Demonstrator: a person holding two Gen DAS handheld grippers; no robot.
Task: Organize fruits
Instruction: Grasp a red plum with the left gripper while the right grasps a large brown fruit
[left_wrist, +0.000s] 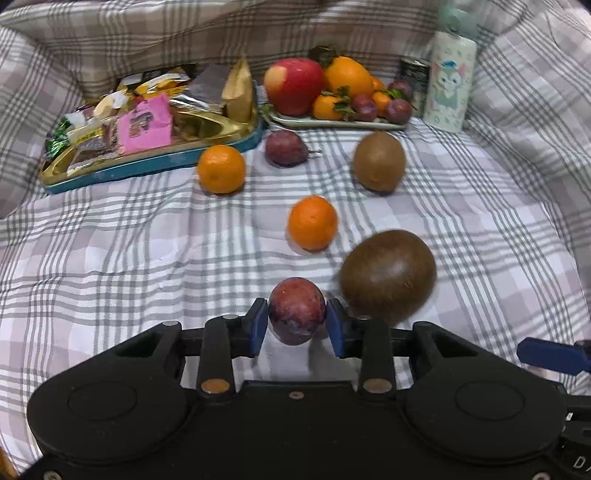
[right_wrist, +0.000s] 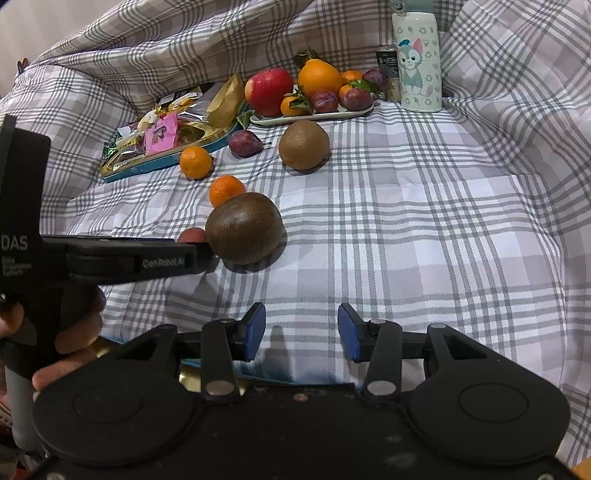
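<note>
Your left gripper (left_wrist: 296, 320) grips plum (left_wrist: 296, 309), near kiwi (left_wrist: 388, 275) just beside. Right gripper (right_wrist: 301, 329) spread, empty. Tray (left_wrist: 332, 123) already holds apple, oranges, plums. Left on cloth (left_wrist: 129, 240): two mandarins, one plum, two kiwis. Task maybe half done.

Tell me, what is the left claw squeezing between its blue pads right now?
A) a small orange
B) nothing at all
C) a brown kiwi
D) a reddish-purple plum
D: in the left wrist view, the left claw has its blue pads pressed against both sides of a reddish-purple plum, while the kiwi lies just beside it on the cloth.
</note>
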